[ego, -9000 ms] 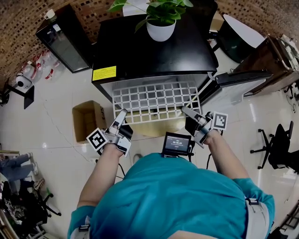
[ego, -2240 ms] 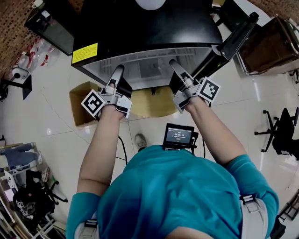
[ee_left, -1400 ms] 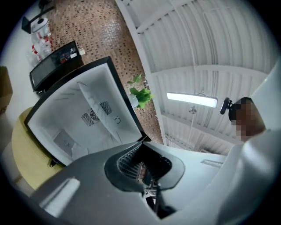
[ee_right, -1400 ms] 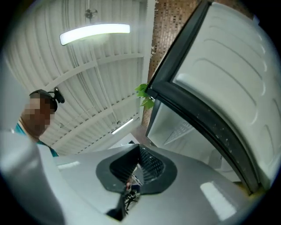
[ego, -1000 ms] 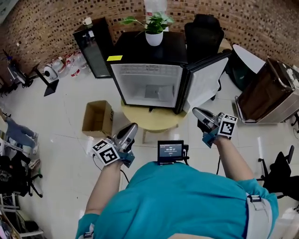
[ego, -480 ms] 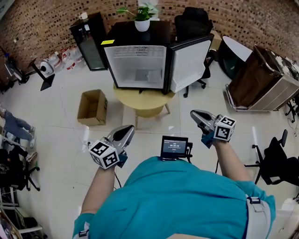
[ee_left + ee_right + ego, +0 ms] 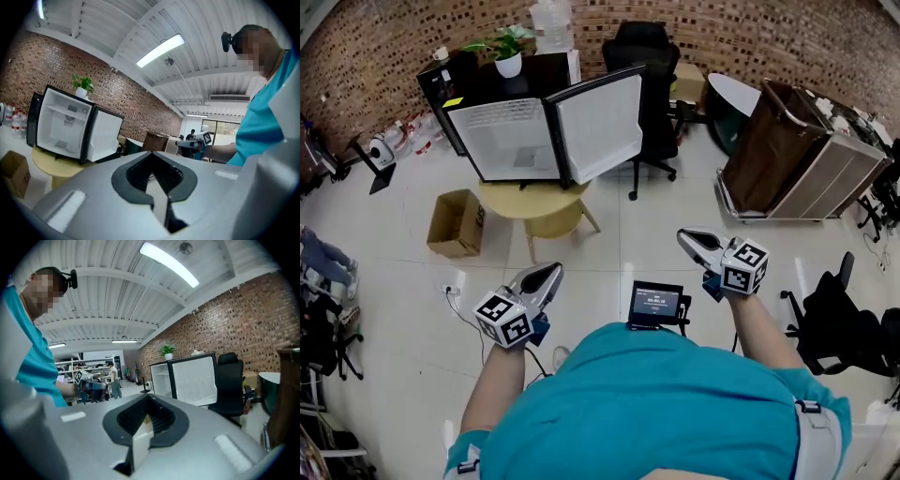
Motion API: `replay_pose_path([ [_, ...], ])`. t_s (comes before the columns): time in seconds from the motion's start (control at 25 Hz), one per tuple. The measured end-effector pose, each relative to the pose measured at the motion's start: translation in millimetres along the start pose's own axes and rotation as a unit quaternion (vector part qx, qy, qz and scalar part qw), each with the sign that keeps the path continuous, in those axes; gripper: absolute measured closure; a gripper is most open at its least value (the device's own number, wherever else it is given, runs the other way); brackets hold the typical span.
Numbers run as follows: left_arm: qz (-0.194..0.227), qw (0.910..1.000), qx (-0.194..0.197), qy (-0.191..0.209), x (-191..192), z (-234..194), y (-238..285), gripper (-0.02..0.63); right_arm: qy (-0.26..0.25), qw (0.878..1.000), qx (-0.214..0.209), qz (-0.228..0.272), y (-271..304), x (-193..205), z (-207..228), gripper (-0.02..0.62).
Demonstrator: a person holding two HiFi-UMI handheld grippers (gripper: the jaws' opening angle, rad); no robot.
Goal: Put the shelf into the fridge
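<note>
The black mini fridge (image 7: 502,131) stands far off at the upper left on a round yellow table (image 7: 530,202), with its white-lined door (image 7: 600,127) swung half open. The white wire shelf (image 7: 495,114) sits inside, high in the compartment; it also shows in the left gripper view as the shelf (image 7: 65,111) across the white interior. My left gripper (image 7: 546,275) and right gripper (image 7: 686,240) hang in the air close to my body, well away from the fridge. Both are shut with nothing between the jaws.
A cardboard box (image 7: 457,223) lies on the floor left of the table. A potted plant (image 7: 508,56) tops the fridge. A black office chair (image 7: 649,56) stands behind the door, a brown cabinet (image 7: 787,150) at the right, and another chair (image 7: 834,319) at the far right.
Both grippers held the shelf at the fridge mouth, pushed it in and let go. Since then I have backed far away, and the door has swung partway across the opening.
</note>
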State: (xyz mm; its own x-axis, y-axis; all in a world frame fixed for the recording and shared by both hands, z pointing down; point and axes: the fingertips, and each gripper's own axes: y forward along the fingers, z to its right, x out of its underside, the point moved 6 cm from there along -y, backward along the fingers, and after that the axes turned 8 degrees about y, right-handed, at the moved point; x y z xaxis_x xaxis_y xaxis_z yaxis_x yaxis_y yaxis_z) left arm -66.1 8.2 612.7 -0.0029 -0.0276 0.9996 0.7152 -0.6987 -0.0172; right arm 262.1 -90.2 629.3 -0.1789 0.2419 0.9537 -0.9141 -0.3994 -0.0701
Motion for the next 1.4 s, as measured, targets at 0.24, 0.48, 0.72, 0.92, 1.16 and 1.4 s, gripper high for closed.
replay_pose_path([
  [0.24, -0.018, 0.9997, -0.011, 0.015, 10, 90, 61, 0.603, -0.014, 1.0, -0.004, -0.021, -82, -4, 26, 0.594],
  [0.48, -0.017, 0.9985, -0.013, 0.051, 4, 157, 59, 0.603, -0.013, 1.0, -0.023, -0.009, -129, 9, -5, 0.594],
  [0.72, 0.008, 0.9976, 0.005, 0.068, 3, 230, 18, 0.603, -0.033, 0.999, -0.019, -0.023, -177, 36, -75, 0.594],
  [0.92, 0.006, 0.9988, 0.01, 0.048, 12, 265, -27, 0.603, -0.026, 0.999, -0.017, -0.031, -199, 58, -134, 0.594],
  [1.16, 0.004, 0.999, 0.028, 0.035, 34, 323, -49, 0.603, -0.008, 1.0, -0.001, -0.014, -250, 80, -178, 0.594],
  [1.4, 0.005, 0.9976, 0.052, 0.044, 42, 394, -33, 0.603, 0.003, 1.0, 0.002, 0.025, -327, 80, -194, 0.594],
])
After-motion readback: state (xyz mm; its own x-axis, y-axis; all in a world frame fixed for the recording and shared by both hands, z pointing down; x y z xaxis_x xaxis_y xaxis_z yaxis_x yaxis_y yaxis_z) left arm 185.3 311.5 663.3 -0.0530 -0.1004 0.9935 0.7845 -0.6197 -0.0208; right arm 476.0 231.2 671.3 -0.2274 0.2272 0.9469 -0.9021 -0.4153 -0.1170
